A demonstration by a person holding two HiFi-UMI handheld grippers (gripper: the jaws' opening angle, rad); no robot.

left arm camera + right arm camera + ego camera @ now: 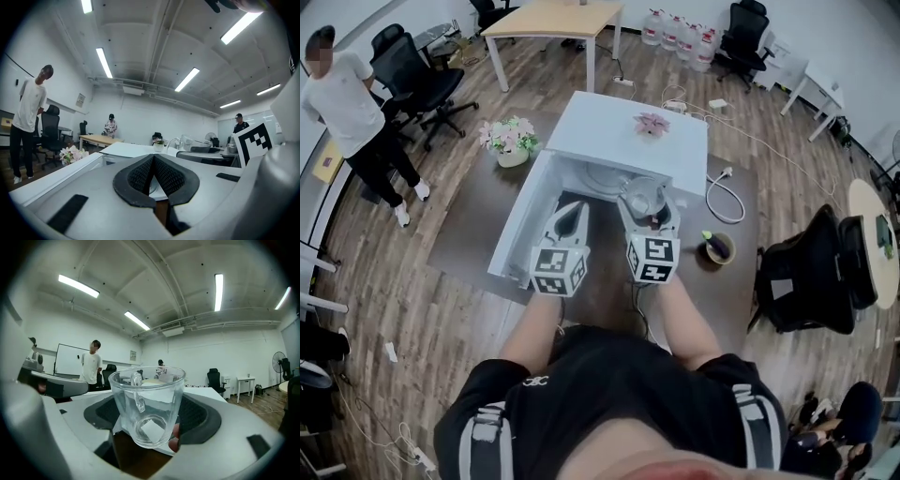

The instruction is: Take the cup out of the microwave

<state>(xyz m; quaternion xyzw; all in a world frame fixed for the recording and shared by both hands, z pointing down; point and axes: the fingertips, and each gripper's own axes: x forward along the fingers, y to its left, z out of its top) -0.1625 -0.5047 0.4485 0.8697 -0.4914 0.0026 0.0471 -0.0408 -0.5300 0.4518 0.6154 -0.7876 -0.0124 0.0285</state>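
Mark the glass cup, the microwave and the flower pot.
glass cup [149,404]: right gripper view, front wall.
microwave [600,131]: head view, bare top panel.
flower pot [512,139]: head view, blossoms.

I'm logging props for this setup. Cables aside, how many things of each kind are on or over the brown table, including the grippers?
Grippers: 2 (left gripper, right gripper)
Microwave: 1
Glass cup: 1
Flower arrangements: 2
Small pot with a green thing in it: 1
Total: 7
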